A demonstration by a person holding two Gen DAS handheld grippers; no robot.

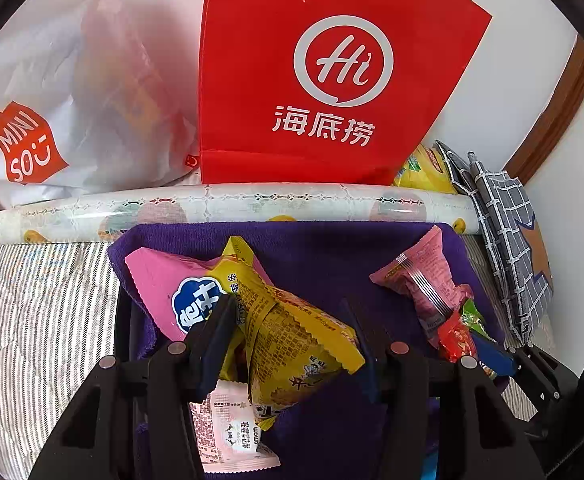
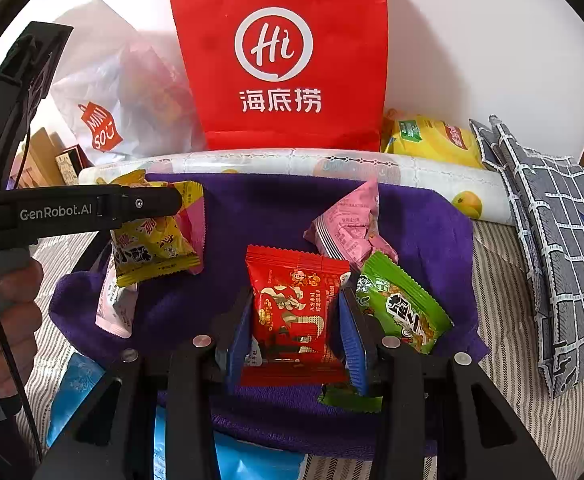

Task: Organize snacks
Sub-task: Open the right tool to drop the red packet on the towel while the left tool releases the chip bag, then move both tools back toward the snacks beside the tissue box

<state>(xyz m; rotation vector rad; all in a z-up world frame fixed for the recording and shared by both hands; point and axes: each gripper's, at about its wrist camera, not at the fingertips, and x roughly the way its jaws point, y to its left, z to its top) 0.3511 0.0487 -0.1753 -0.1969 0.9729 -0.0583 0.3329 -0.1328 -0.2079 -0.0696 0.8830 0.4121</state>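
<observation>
Snack packets lie on a purple towel (image 1: 324,248) (image 2: 271,208). My left gripper (image 1: 287,320) is open, its fingers either side of a yellow packet (image 1: 292,332) that lies over a pink packet (image 1: 159,280) and a pale pink one (image 1: 227,432). My right gripper (image 2: 296,320) has its blue pads against both sides of a red packet (image 2: 296,304). A green packet (image 2: 404,312) and a pink packet (image 2: 352,228) lie right of it. The left gripper (image 2: 163,202) shows over the yellow packet (image 2: 151,248) in the right wrist view. The red packet (image 1: 458,340) also shows in the left wrist view.
A red paper bag (image 1: 324,72) (image 2: 283,60) and a white Miniso bag (image 1: 63,100) (image 2: 111,100) stand against the wall. A rolled patterned sheet (image 1: 231,208) lies behind the towel. A yellow chips bag (image 2: 432,140) and grey checked fabric (image 2: 552,232) are at the right. Striped cloth (image 1: 43,312) covers the surface.
</observation>
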